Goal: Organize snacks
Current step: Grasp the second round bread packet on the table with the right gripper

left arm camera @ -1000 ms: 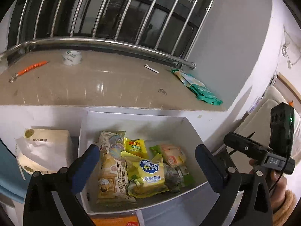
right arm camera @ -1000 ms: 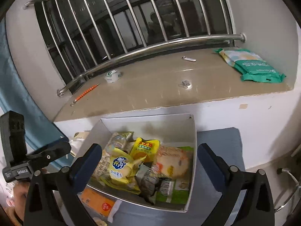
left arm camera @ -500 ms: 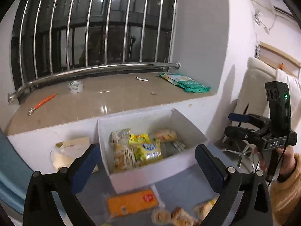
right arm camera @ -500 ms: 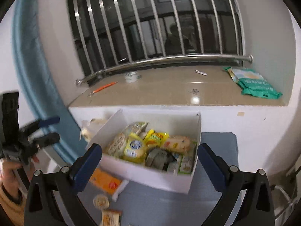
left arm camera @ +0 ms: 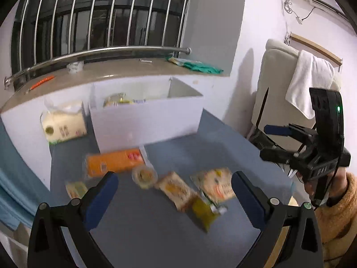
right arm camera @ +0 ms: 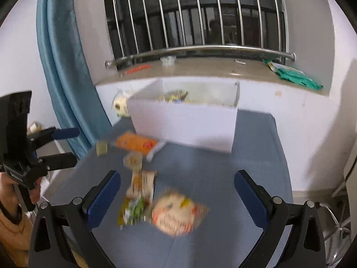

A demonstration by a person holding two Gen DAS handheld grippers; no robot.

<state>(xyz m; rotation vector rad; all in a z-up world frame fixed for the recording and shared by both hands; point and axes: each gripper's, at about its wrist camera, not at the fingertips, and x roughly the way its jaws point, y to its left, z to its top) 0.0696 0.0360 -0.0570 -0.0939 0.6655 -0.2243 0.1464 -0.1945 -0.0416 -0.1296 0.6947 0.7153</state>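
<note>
A white box [left arm camera: 147, 120] [right arm camera: 185, 122] with several snack packets inside stands at the back of a blue-grey table [left arm camera: 156, 230]. Loose snacks lie in front of it: an orange packet [left arm camera: 115, 162] [right arm camera: 135, 143], a small round cup [left arm camera: 144, 175], a square biscuit pack [left arm camera: 175, 188], a round-printed pack [left arm camera: 215, 184] [right arm camera: 176, 215] and a green-yellow packet [left arm camera: 204, 212] [right arm camera: 132, 210]. My left gripper [left arm camera: 174, 196] is open and empty above the loose snacks. My right gripper [right arm camera: 177, 198] is open and empty above them too.
A tissue pack [left arm camera: 63, 124] stands left of the box. A stone sill [right arm camera: 212, 69] with a green packet [right arm camera: 296, 77], a tape roll and an orange pen runs behind, under window bars. A blue curtain [right arm camera: 64, 67] hangs left; a chair with towel [left arm camera: 310, 82] is right.
Both grippers have pulled back and up from over the box. The loose snacks on the table in front of the box have come into view. Both stay open and empty.
</note>
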